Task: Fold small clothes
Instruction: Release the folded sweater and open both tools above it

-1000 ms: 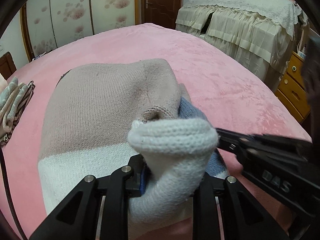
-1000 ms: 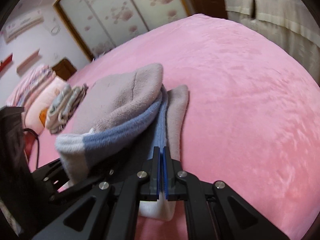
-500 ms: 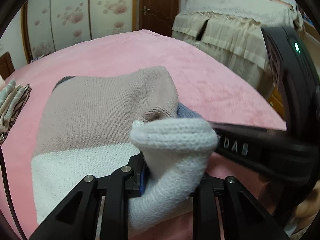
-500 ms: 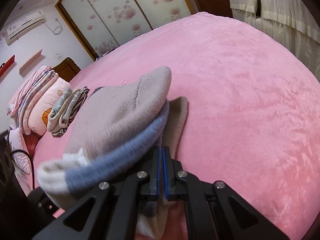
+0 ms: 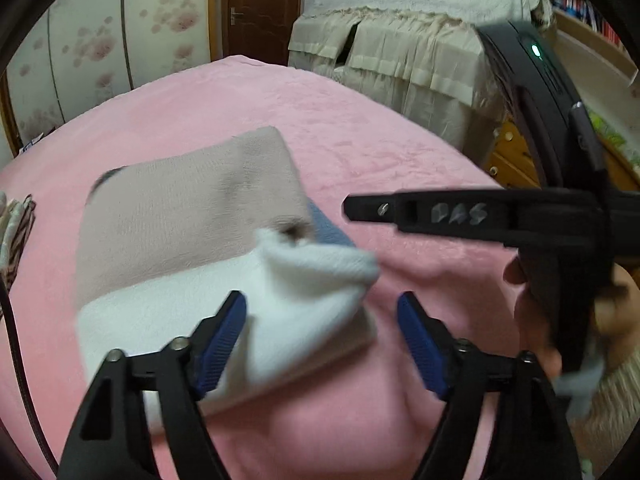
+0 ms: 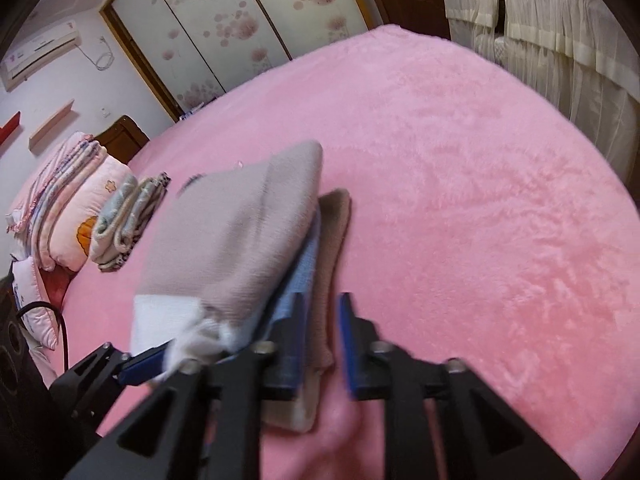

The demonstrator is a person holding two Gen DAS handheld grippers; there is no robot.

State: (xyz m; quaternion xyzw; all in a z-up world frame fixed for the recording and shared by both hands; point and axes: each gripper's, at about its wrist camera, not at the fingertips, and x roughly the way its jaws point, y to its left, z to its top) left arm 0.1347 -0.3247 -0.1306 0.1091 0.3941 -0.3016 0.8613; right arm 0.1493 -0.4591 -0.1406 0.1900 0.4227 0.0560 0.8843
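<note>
Pink blanket (image 6: 460,208) is spread over the whole bed, and on it the folded sweater (image 5: 188,208) is laid. Seen from the left wrist, the left gripper (image 5: 322,322) is opening: its blue pads (image 5: 222,338) are set wide apart and press on nothing. The white cuff (image 5: 316,276) of the sweater is found between them, close to the left pad, but it is not clamped. Beyond the cuff the beige body of the sweater is seen, with a white band at the near edge and a blue layer showing at its right side.

In the right wrist view, the right gripper (image 6: 322,332) is opening too, with a narrow gap between the pads. The brown edge of the sweater is lying in this gap, touching or nearly touching the left pad; a grip is not shown. The picture is blurred here.

The right gripper is also seen in the left view, at the right, held by a hand (image 5: 536,320), with its fingers pointed to the left above the blanket.

Farther left on the bed a small folded pile (image 6: 124,220) is lying beside pillows (image 6: 60,216). Behind the bed a wardrobe (image 6: 240,28) with flower doors is placed, and a table under a cream cloth (image 5: 408,40) is seen.
</note>
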